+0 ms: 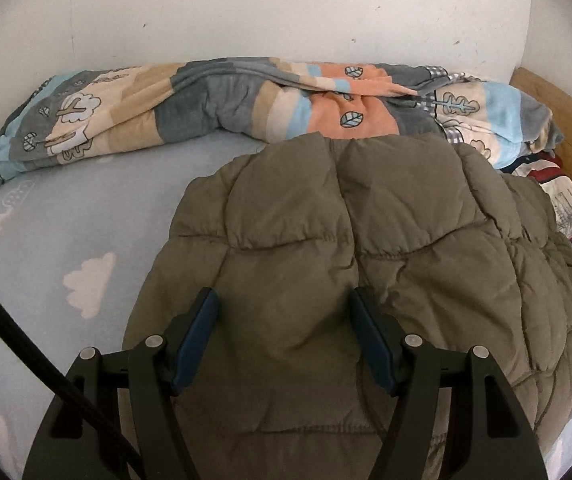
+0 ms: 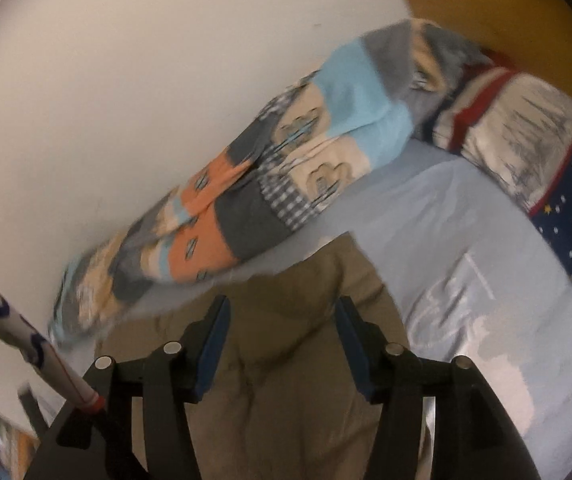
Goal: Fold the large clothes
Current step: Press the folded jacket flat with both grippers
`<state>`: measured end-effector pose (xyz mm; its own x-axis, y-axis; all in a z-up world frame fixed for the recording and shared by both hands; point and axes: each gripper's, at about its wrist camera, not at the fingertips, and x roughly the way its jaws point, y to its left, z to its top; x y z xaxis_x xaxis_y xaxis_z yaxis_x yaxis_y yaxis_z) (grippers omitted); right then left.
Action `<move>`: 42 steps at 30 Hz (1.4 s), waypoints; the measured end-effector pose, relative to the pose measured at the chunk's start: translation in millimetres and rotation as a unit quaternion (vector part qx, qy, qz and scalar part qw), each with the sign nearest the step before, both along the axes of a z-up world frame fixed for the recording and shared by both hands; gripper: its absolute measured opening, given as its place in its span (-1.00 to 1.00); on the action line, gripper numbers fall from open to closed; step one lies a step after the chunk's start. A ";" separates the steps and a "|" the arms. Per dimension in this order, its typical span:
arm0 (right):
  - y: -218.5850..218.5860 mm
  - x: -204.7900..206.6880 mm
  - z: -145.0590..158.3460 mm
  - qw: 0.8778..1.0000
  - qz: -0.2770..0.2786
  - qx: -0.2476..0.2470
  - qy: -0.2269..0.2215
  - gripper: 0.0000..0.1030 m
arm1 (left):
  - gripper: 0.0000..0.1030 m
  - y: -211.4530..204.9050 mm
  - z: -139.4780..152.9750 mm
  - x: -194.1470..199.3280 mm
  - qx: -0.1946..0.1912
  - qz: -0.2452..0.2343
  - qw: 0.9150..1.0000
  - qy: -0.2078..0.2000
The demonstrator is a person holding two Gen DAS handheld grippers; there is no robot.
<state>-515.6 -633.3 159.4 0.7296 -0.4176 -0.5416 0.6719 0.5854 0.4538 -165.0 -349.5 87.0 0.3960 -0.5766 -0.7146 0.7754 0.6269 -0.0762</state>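
While the olive-brown quilted jacket lies heaped on the bed, it spreads over the pale blue sheet with white clouds and reaches back until its far edge meets the rolled patchwork blanket. That blanket, in grey, peach, tan and light blue with leaf and tree prints, runs along the white wall and blocks the space behind the jacket. To the right, a pillow or cover with red trim and a navy starred border crowds the jacket's side, and a wooden headboard stands beyond it.

The left tongs stand open above the jacket's near part, their blue pads apart with padded fabric showing between them; whether the pads touch the cloth cannot be told. The right tongs are also open over the jacket, pads clear of it on both sides, though this view is blurred. A black cable crosses the left view's lower corner, and a white patterned rod with a red tip slants across the right view's lower left.
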 end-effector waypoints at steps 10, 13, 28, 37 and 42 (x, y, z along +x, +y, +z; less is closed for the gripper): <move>42.7 32.2 -83.3 0.982 0.057 -0.069 0.166 0.16 | 0.51 -3.3 -22.2 7.3 -0.002 0.001 1.000 0.011; 32.4 29.9 -105.2 0.985 0.057 -0.048 0.155 0.18 | 0.55 -4.9 -30.8 10.7 -0.010 0.002 1.000 0.017; 37.4 27.5 -100.9 0.985 -0.009 -0.006 0.171 0.24 | 0.59 21.8 -16.0 -19.2 -0.016 0.034 0.999 0.016; 135.9 -5.7 -45.0 0.997 -0.019 -0.014 0.080 0.25 | 0.59 92.9 23.1 -87.0 -0.055 0.062 0.996 0.027; 198.9 -6.3 -37.5 0.998 0.012 -0.020 0.057 0.25 | 0.59 103.3 32.5 -127.7 -0.050 0.057 0.997 -0.010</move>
<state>-521.9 -434.4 121.9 0.6747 -0.4237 -0.6044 0.7029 0.6188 0.3508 -292.7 -246.3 119.5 0.4773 -0.5942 -0.6474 0.7012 0.7016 -0.1270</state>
